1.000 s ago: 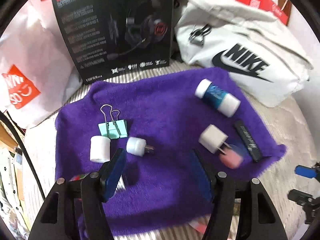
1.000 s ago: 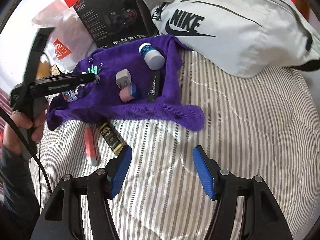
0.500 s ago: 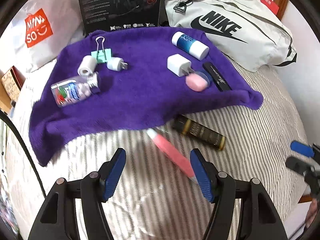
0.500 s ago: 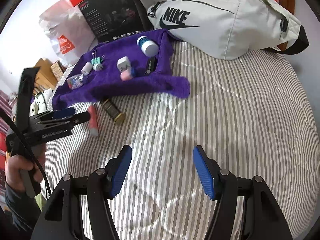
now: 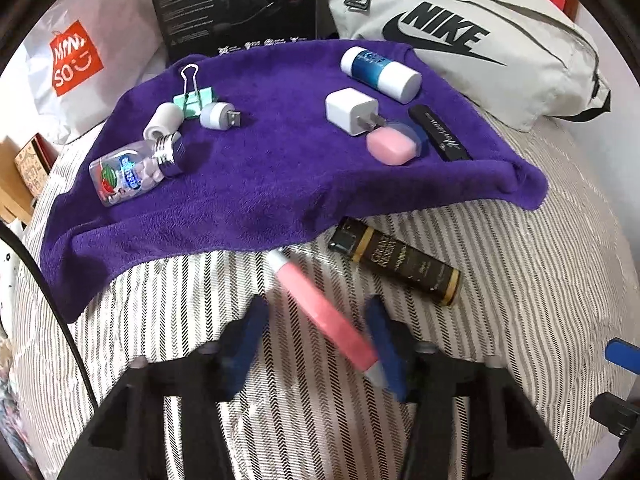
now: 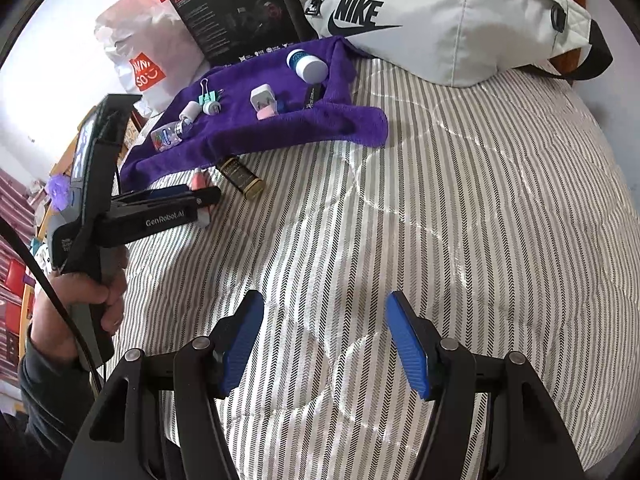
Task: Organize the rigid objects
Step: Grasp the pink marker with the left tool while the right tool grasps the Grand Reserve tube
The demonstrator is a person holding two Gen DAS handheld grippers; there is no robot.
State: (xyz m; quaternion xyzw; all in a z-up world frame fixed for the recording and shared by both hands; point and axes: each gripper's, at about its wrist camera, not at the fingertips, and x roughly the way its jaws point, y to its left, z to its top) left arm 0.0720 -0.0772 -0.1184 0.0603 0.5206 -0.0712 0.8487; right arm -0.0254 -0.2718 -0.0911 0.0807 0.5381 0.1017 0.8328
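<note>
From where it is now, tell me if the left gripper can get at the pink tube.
Probably yes. The left gripper is open with the pink tube lying between its fingers on the striped bedcover; nothing covers it, though it lies diagonally.

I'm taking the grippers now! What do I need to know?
Left gripper: open, fingers either side of the pink tube on the striped bedcover, not closed on it.
Right gripper: open, empty, over bare bedcover.
Done: seven small items, including the candy bottle and the charger plug, lie on the purple towel.
Left: the pink tube and the black-and-gold tube, both off the towel.
</note>
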